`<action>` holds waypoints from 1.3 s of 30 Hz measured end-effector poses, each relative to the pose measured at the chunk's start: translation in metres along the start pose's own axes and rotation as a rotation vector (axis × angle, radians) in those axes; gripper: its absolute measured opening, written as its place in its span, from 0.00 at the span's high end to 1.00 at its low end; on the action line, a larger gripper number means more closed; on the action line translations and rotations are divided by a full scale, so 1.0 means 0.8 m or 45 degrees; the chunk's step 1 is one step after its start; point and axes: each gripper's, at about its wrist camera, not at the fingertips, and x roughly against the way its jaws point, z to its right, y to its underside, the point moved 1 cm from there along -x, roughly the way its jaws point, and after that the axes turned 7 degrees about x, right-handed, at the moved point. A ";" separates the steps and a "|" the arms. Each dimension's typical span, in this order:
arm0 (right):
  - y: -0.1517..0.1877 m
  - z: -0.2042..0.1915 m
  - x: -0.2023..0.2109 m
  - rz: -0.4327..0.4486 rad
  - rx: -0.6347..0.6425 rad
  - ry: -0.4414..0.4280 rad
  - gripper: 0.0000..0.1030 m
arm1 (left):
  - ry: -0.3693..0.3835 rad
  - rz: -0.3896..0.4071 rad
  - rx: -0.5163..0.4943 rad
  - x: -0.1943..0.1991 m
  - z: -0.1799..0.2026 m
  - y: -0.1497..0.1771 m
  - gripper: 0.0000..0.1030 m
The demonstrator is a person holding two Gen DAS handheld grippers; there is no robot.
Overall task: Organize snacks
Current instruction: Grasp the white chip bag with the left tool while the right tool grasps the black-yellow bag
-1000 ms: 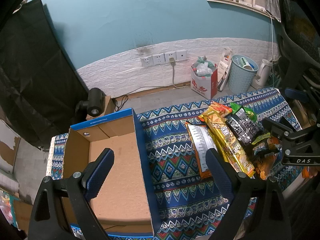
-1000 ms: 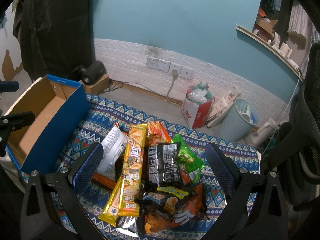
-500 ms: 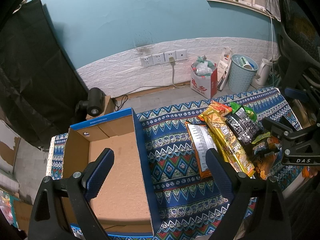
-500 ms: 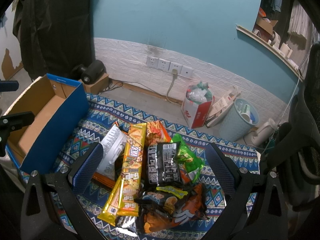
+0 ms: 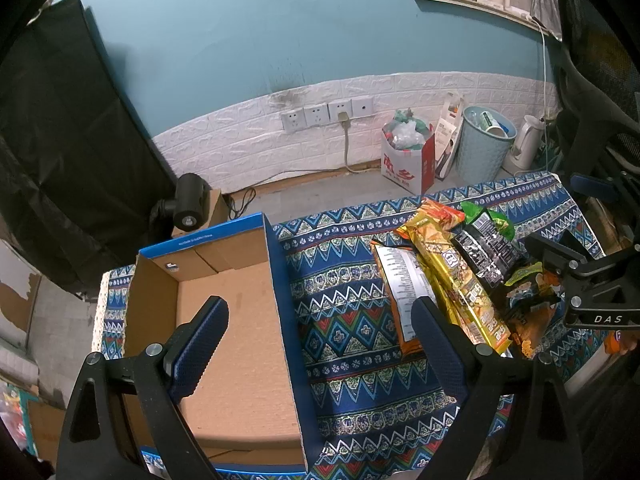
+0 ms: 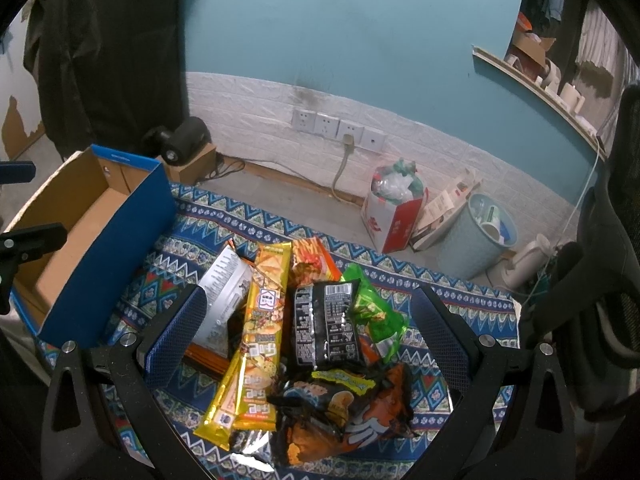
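Observation:
A pile of snack packets lies on the patterned cloth: a long yellow packet (image 6: pixel 262 332), a black packet (image 6: pixel 326 326), a green packet (image 6: pixel 376 314), an orange-black packet (image 6: pixel 348 412) and a white-backed orange packet (image 6: pixel 224 300). An empty blue cardboard box (image 5: pixel 236 340) stands to their left. My left gripper (image 5: pixel 320 312) is open and empty, straddling the box's right wall. My right gripper (image 6: pixel 308 308) is open and empty above the pile. The yellow packet also shows in the left wrist view (image 5: pixel 460 284).
The blue patterned cloth (image 5: pixel 344 304) covers the table. Beyond its far edge, on the floor, stand a red-and-white bag (image 6: pixel 394 208), a light blue bin (image 6: pixel 480 236), a white kettle (image 6: pixel 528 260) and a black device on a small box (image 6: pixel 180 144).

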 end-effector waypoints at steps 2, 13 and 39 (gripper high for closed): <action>0.003 0.001 0.000 -0.007 0.002 0.004 0.03 | -0.002 -0.002 -0.003 -0.001 0.001 0.005 0.09; -0.005 0.003 -0.010 -0.065 -0.027 0.018 0.03 | -0.029 -0.041 -0.024 -0.020 0.001 0.004 0.09; 0.067 0.011 -0.123 -0.501 -0.075 0.109 0.03 | -0.018 -0.336 -0.120 -0.119 0.051 0.050 0.09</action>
